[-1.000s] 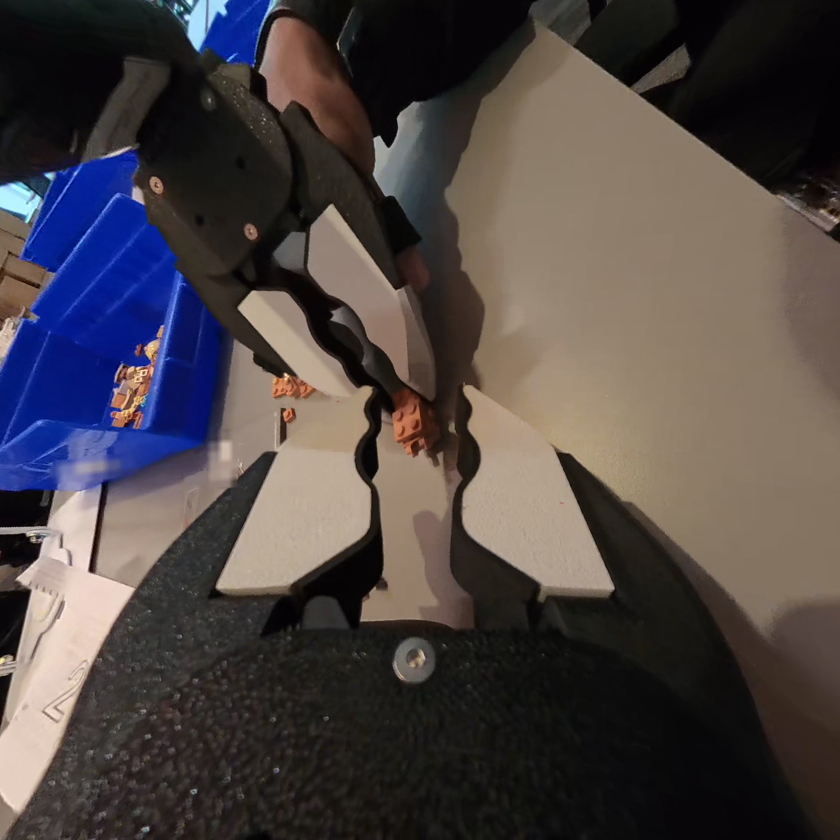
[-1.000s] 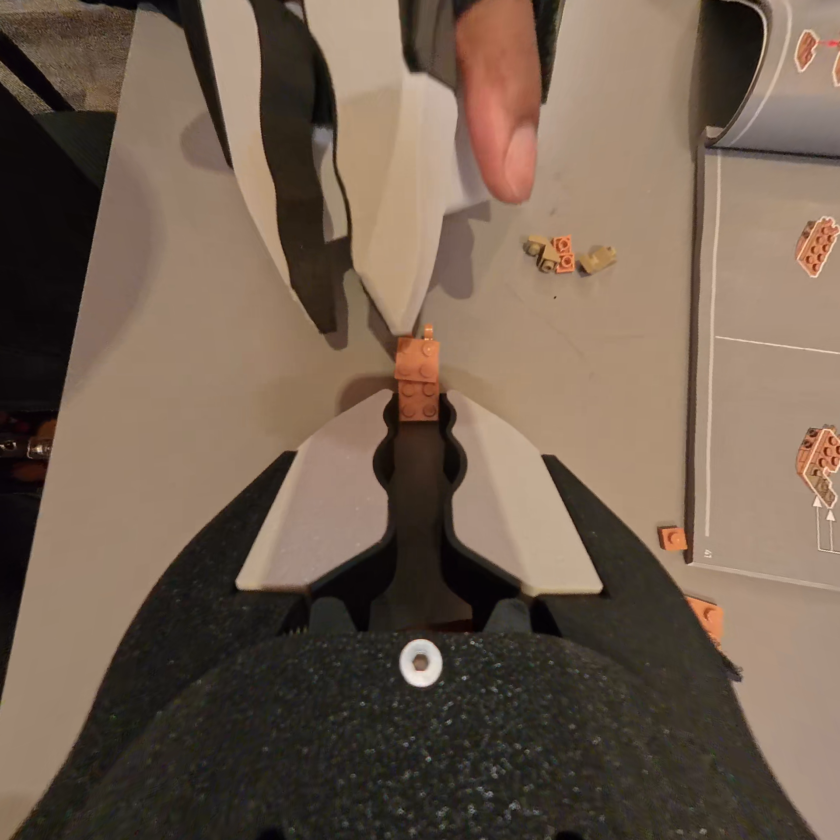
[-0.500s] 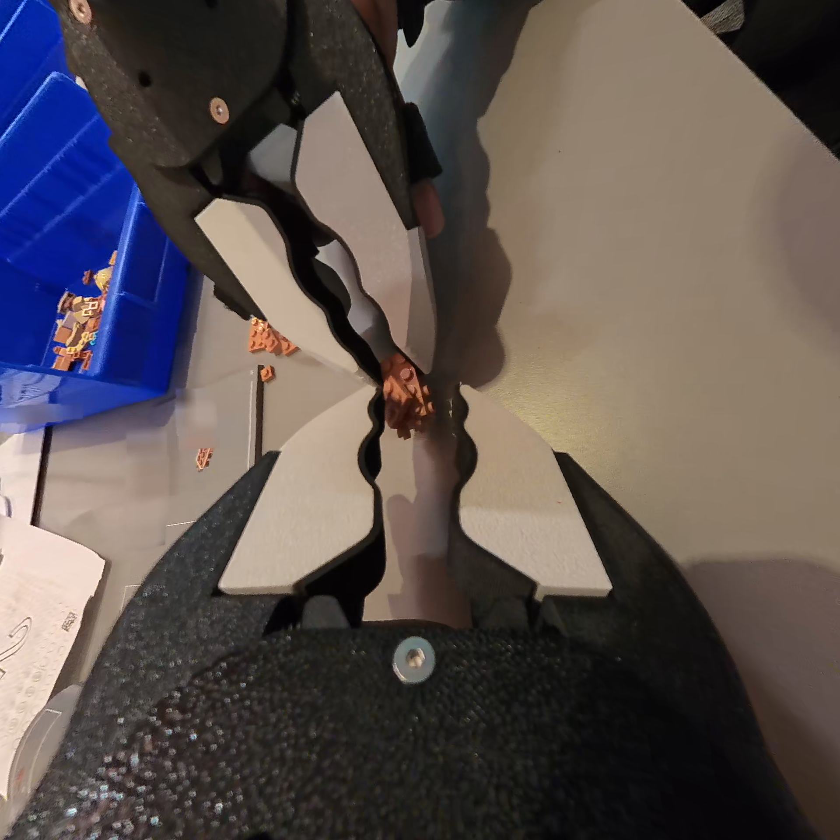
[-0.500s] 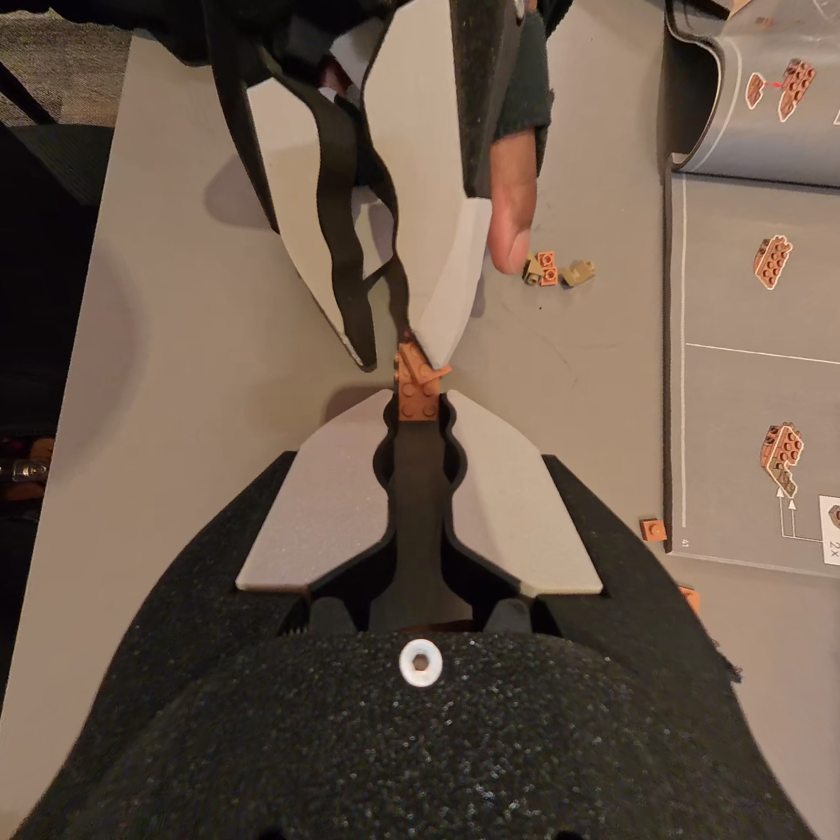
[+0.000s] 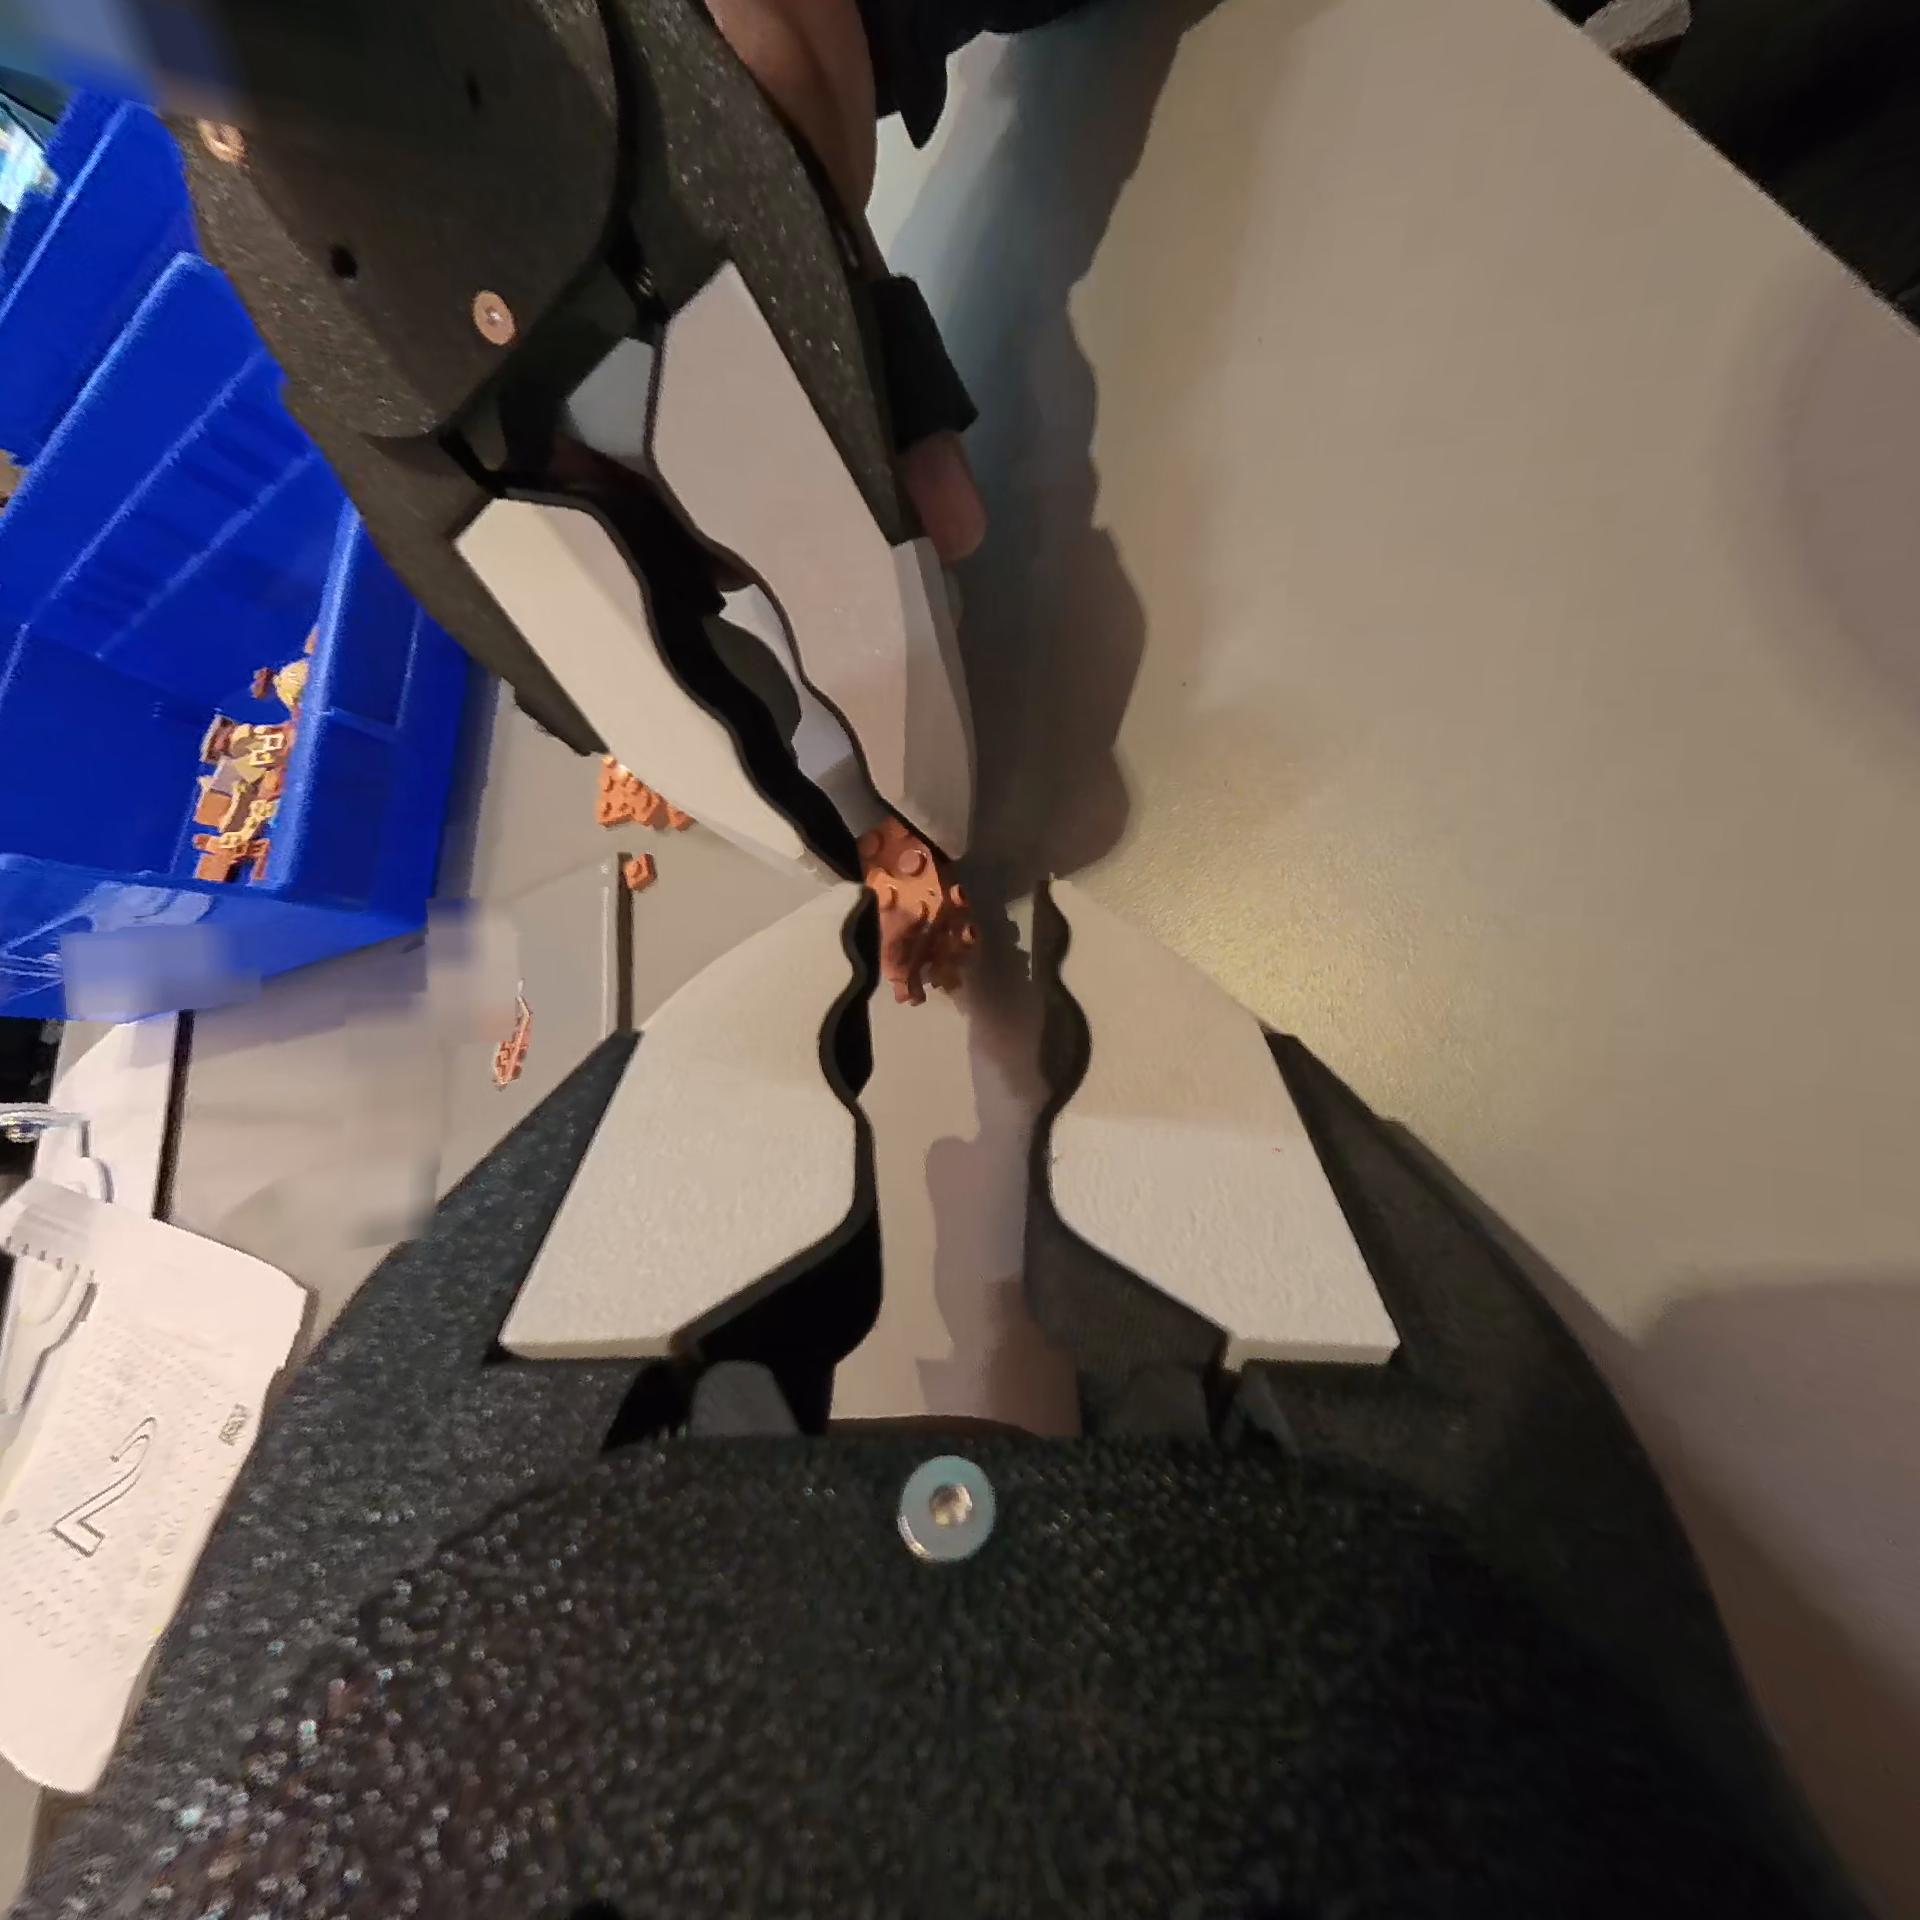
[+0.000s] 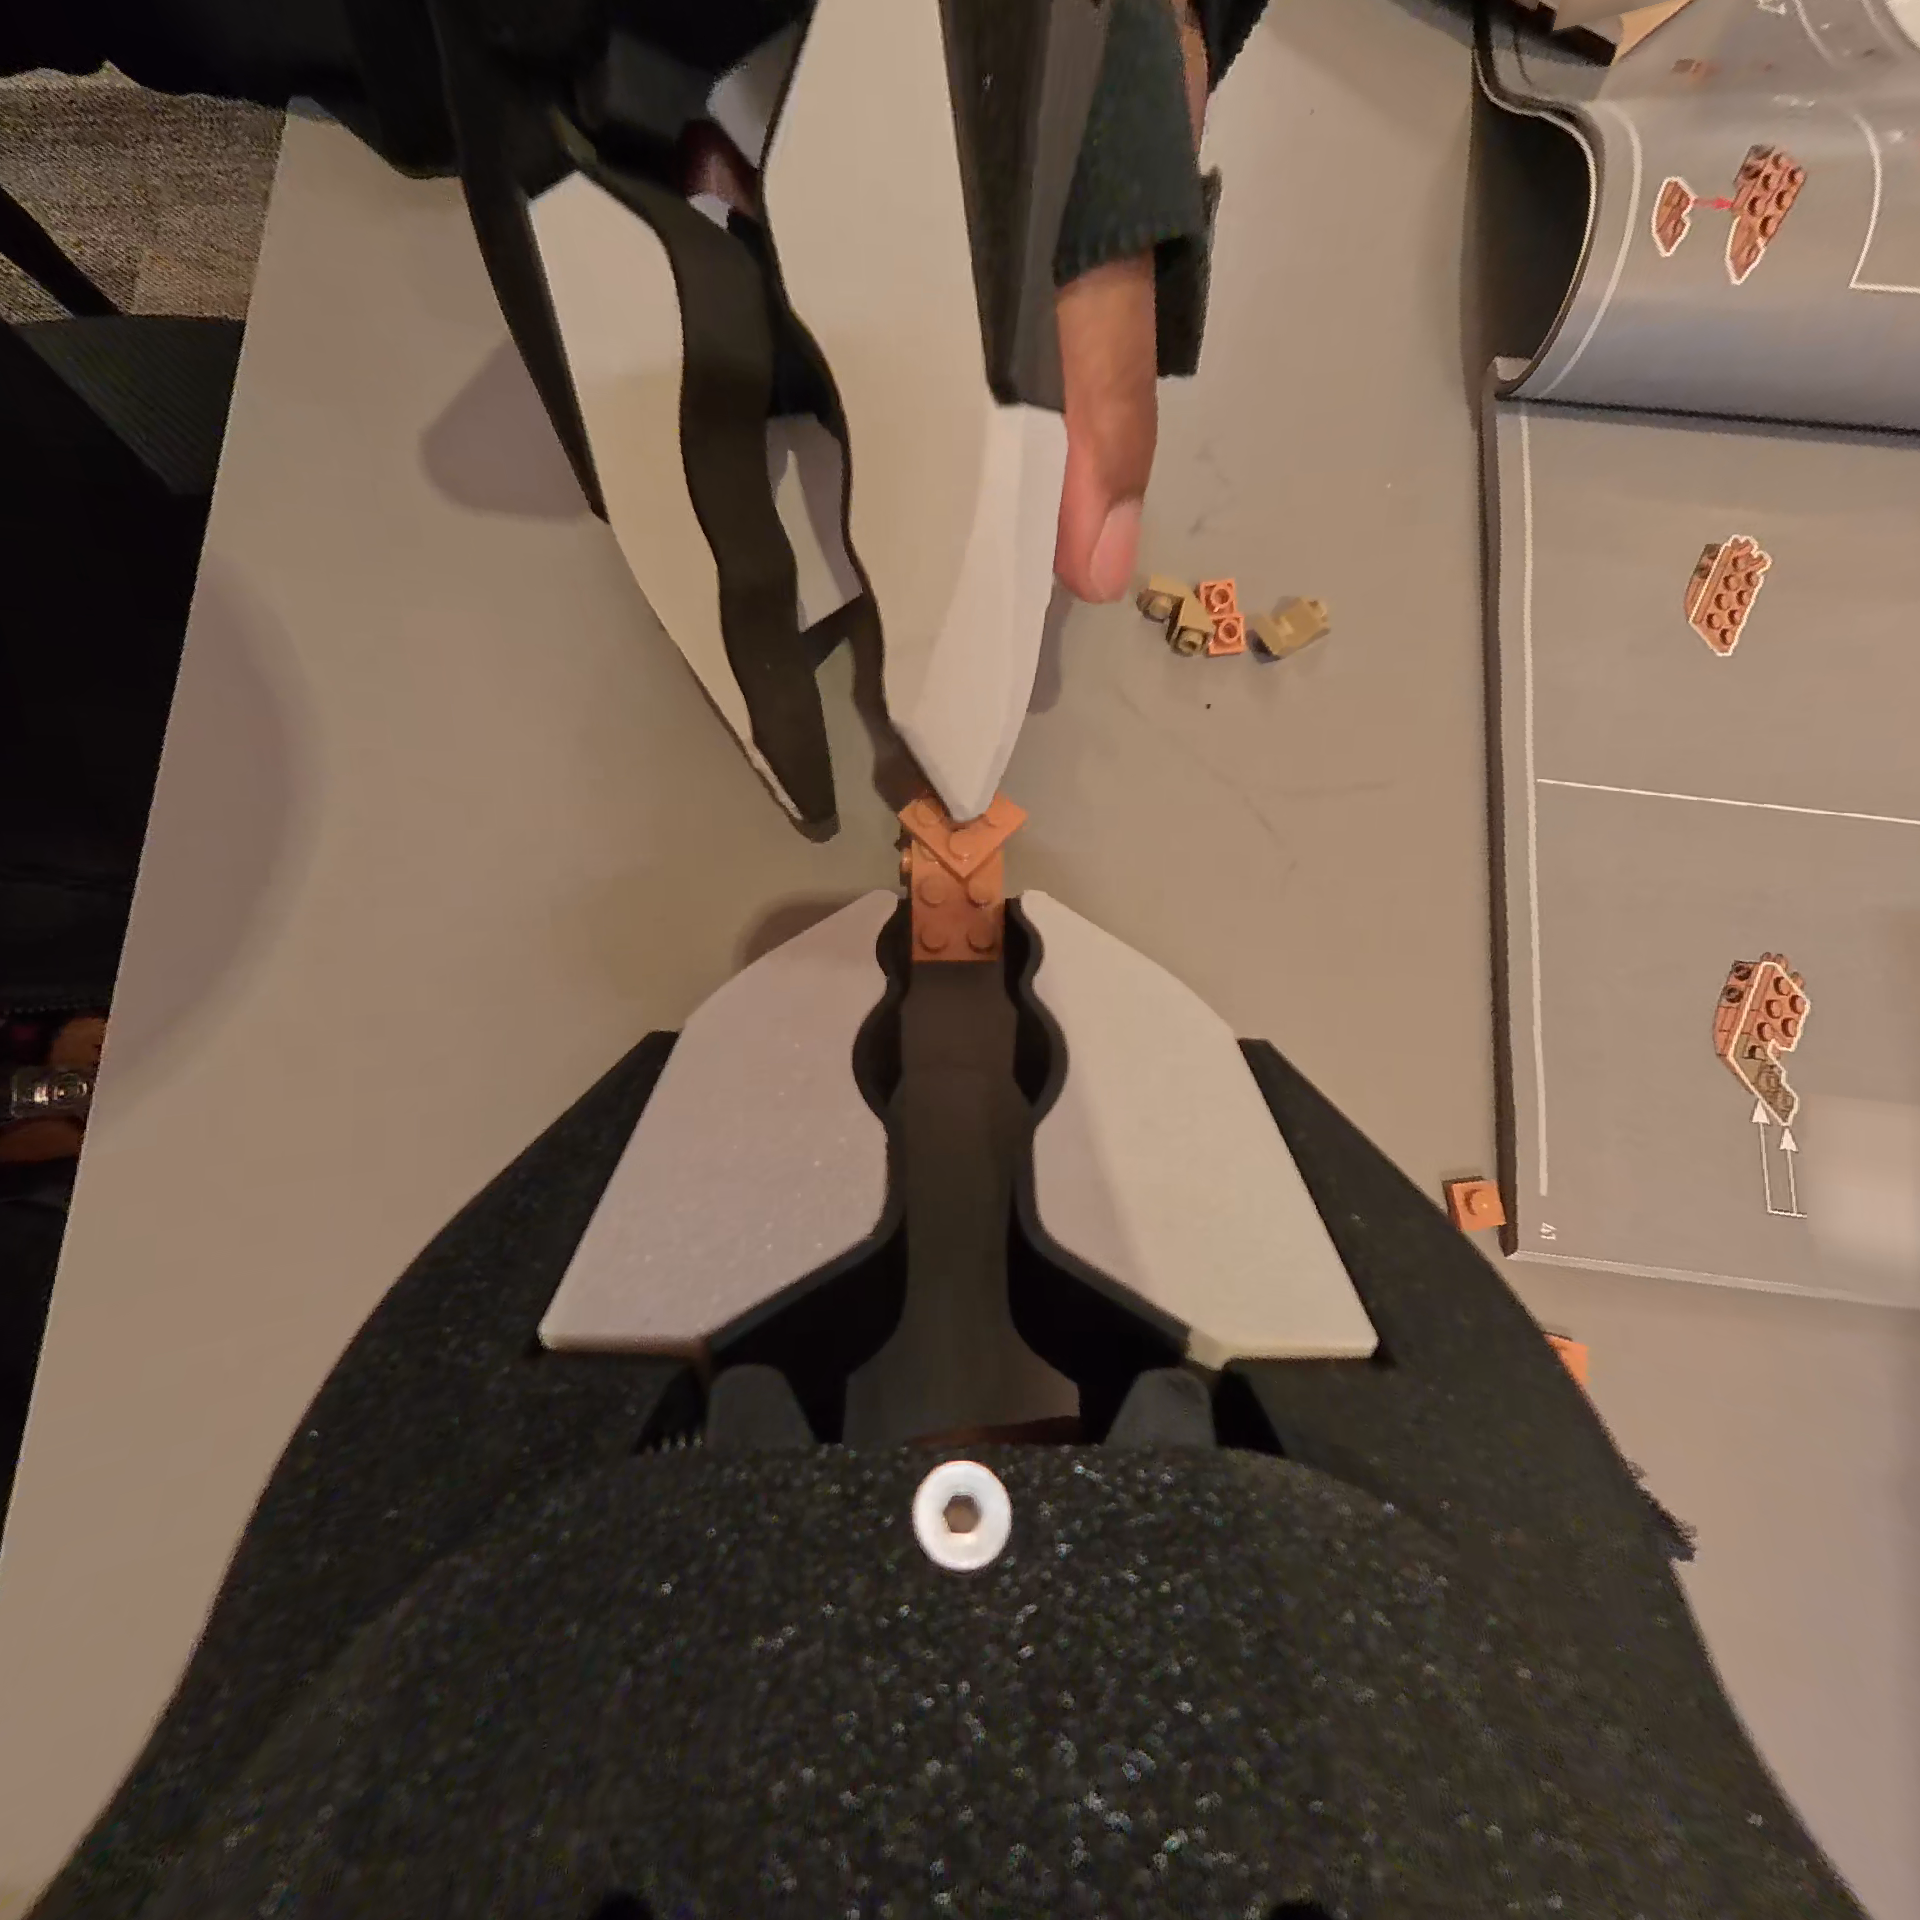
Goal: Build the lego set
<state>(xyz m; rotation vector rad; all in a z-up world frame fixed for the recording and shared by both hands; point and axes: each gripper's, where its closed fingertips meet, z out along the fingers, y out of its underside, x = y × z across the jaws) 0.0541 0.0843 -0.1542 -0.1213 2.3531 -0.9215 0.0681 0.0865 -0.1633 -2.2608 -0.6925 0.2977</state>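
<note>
Left wrist view: left tongs point(image 5: 951, 914) standing released, an orange brick assembly point(image 5: 914, 914) sitting between the tips without being pressed; blue bin point(image 5: 208, 623) of loose bricks lying beside.

Right wrist view: right tongs point(image 6: 958, 925) clenching the orange brick assembly point(image 6: 956, 894) above the counter point(image 6: 416, 831) (one left fingertip touching its small top plate); instruction booklet point(image 6: 1714, 831) lying alongside

A blue bin point(image 5: 135, 582) holding small bricks stands at the table's point(image 6: 416, 727) far side. An open instruction booklet point(image 6: 1704, 831) lies beside a cluster of tan and orange pieces point(image 6: 1226, 621). A white paper bag point(image 5: 114, 1455) lies nearby.
</note>
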